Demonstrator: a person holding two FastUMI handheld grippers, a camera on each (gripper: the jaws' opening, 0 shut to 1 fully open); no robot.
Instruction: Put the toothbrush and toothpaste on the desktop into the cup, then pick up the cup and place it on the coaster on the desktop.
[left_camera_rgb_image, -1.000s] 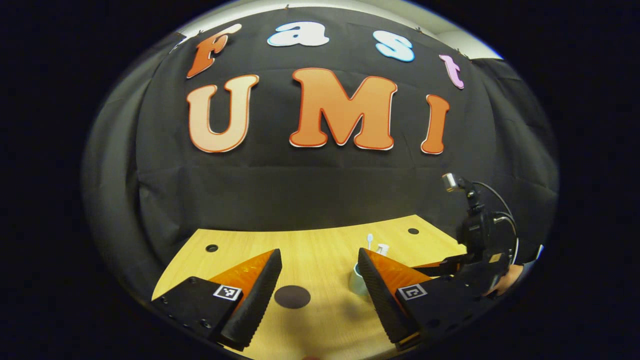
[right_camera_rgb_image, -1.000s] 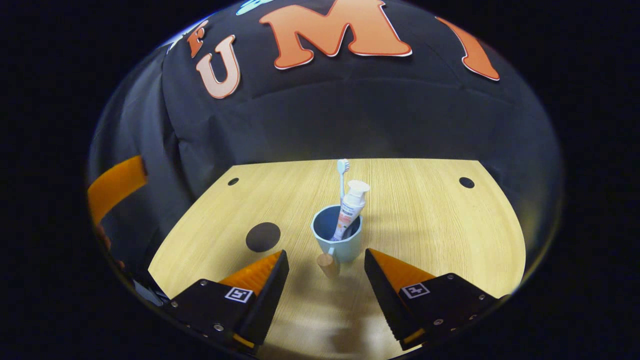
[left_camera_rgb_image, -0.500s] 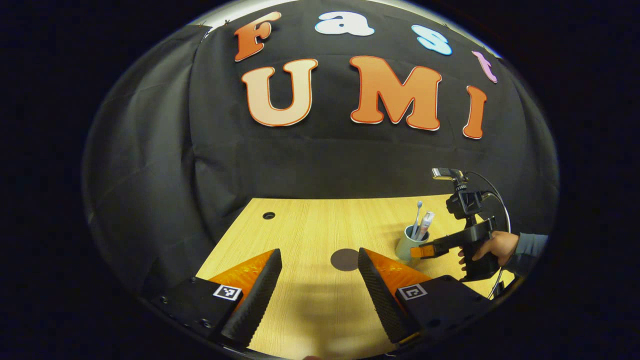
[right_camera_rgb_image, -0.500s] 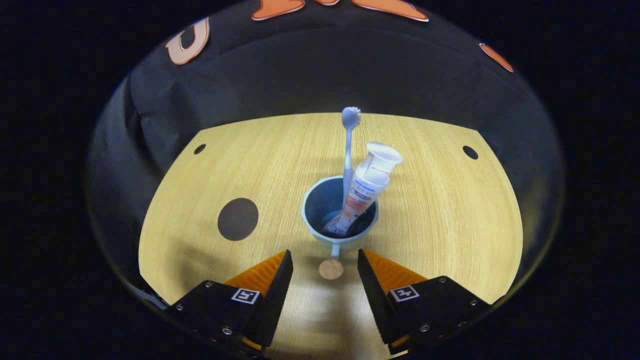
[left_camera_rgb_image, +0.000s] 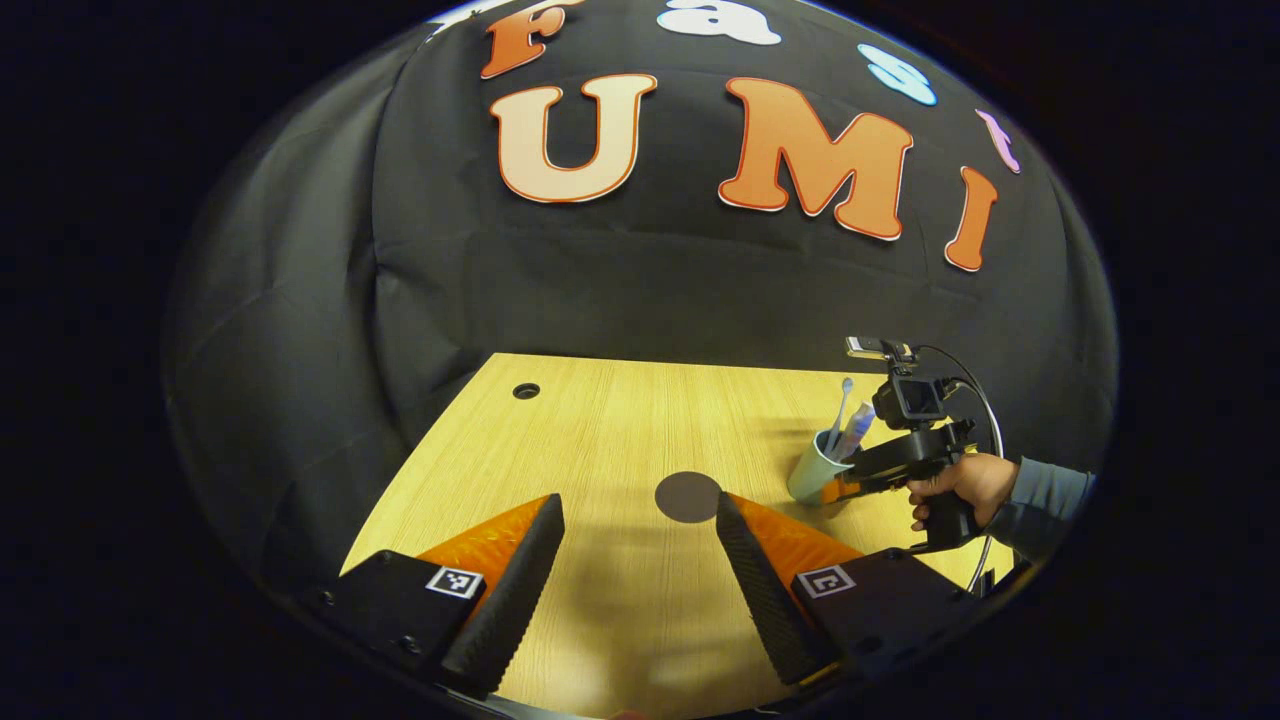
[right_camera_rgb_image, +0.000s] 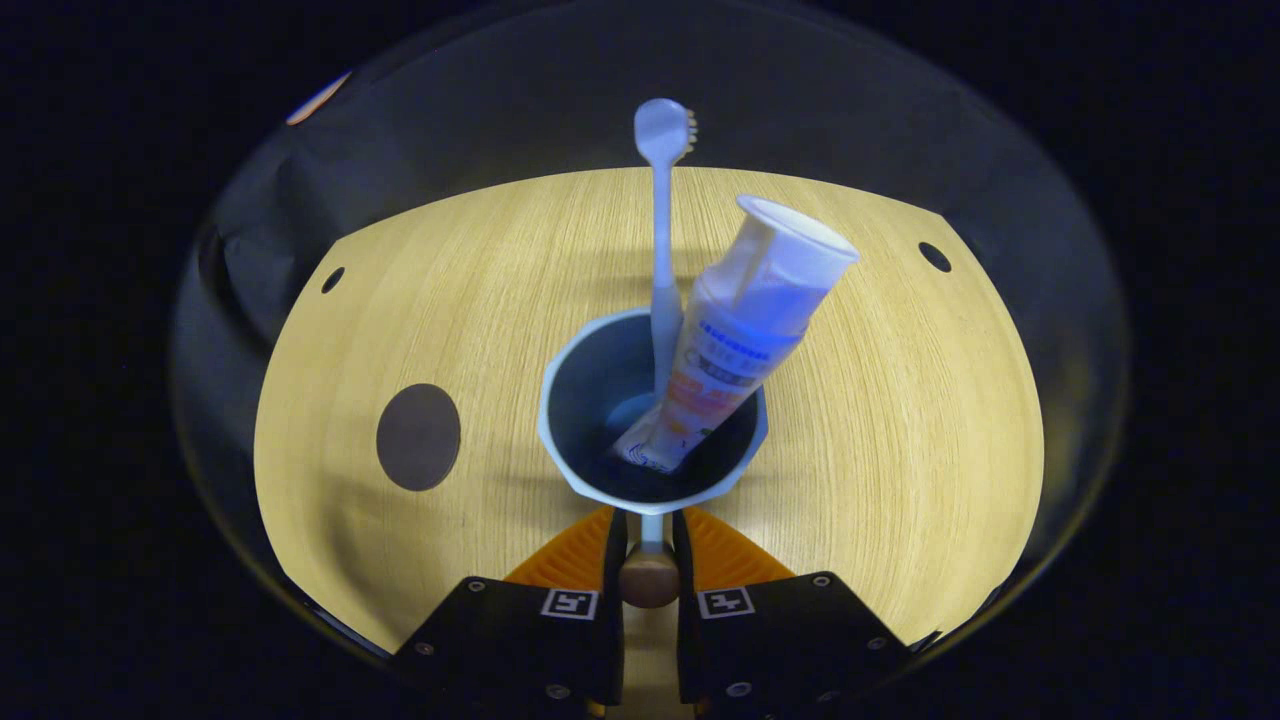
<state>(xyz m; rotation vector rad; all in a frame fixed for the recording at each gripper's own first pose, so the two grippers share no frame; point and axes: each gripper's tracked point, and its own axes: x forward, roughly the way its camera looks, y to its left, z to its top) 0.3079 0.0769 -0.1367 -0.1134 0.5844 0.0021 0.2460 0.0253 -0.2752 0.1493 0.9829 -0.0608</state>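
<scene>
Two fingers of the right gripper (right_camera_rgb_image: 648, 560) are closed tight on the round-tipped handle (right_camera_rgb_image: 649, 578) of a pale blue cup (right_camera_rgb_image: 573, 455), which stands on the wooden counter (right_camera_rgb_image: 900, 420) with a white toothbrush (right_camera_rgb_image: 662, 250) upright inside and a toothpaste tube (right_camera_rgb_image: 735, 340) leaning right, cap up. The dark round coaster (right_camera_rgb_image: 418, 437) lies apart to the cup's left. The left gripper (left_camera_rgb_image: 635, 570) hovers spread wide and empty, and beyond it a hand (left_camera_rgb_image: 955, 482) grips the right gripper.

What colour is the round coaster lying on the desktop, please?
Dark brown, near black; the coaster shows best in the right gripper view.
</scene>
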